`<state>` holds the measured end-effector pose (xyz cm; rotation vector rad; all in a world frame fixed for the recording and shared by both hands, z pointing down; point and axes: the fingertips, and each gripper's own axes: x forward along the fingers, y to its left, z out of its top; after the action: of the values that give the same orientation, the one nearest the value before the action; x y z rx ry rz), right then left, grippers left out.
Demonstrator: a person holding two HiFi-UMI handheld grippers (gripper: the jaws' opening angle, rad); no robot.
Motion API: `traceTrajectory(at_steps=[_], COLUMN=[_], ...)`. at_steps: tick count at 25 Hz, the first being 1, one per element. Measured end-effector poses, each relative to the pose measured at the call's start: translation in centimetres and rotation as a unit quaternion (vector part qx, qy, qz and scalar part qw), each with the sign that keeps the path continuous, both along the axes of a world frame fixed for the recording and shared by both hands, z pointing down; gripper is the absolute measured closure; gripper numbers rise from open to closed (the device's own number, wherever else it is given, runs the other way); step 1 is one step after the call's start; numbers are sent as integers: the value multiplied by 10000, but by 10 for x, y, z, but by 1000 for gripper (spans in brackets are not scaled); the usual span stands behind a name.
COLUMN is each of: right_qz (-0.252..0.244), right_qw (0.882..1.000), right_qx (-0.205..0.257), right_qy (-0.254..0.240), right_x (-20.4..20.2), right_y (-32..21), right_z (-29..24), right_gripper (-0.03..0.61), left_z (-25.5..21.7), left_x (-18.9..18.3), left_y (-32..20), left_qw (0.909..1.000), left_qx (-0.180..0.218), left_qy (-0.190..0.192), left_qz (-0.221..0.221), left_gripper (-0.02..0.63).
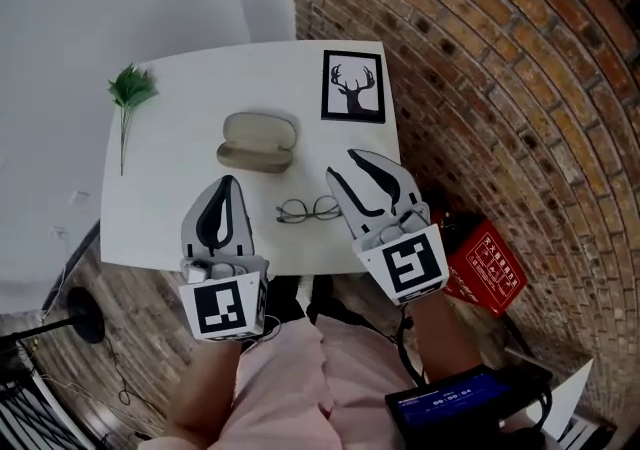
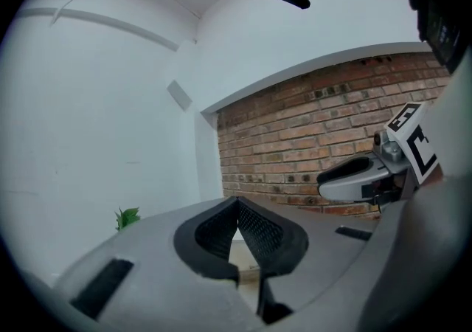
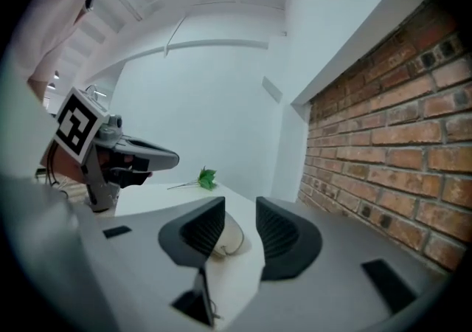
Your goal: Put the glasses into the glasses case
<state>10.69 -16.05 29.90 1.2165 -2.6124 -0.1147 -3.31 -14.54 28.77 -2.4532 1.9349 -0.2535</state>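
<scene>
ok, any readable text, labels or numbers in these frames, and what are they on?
Red box on the floor beside the table: pale printed characters, too small to read.
Blue screen at the bottom of the head view: a row of digits, too blurred to quote.
Left gripper and right gripper: square black-and-white markers only, no words.
Deer picture: no text.
</scene>
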Motion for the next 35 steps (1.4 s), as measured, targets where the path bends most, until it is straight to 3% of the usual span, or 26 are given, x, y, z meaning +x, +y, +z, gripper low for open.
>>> traceTrajectory(at_steps=[8,15,22,35], right_qz=[-847,-2048,-2437,-2648], right_qw=[9934,9643,9417,9173], right_qx=[-731,-1187,-1169,-913], right_qy=[248,1188,2002,2831], right_x=[-24,-40,-42,-44], right_y=[6,43,52,51], right_z=[71,146,190,224], right_gripper=[445,457,460,543], left_z=[68,132,168,179], left_x=[-4,-4,-8,-15], left_y=[-24,-27,-28,-29], left_qw=[9973,9911,9868,9851], left_qx=[-698,-1306,-1586,-1685], left_qy=[209,262,310,303], left_qz=[79,39,-78,-181], left_gripper=[607,606,607,607])
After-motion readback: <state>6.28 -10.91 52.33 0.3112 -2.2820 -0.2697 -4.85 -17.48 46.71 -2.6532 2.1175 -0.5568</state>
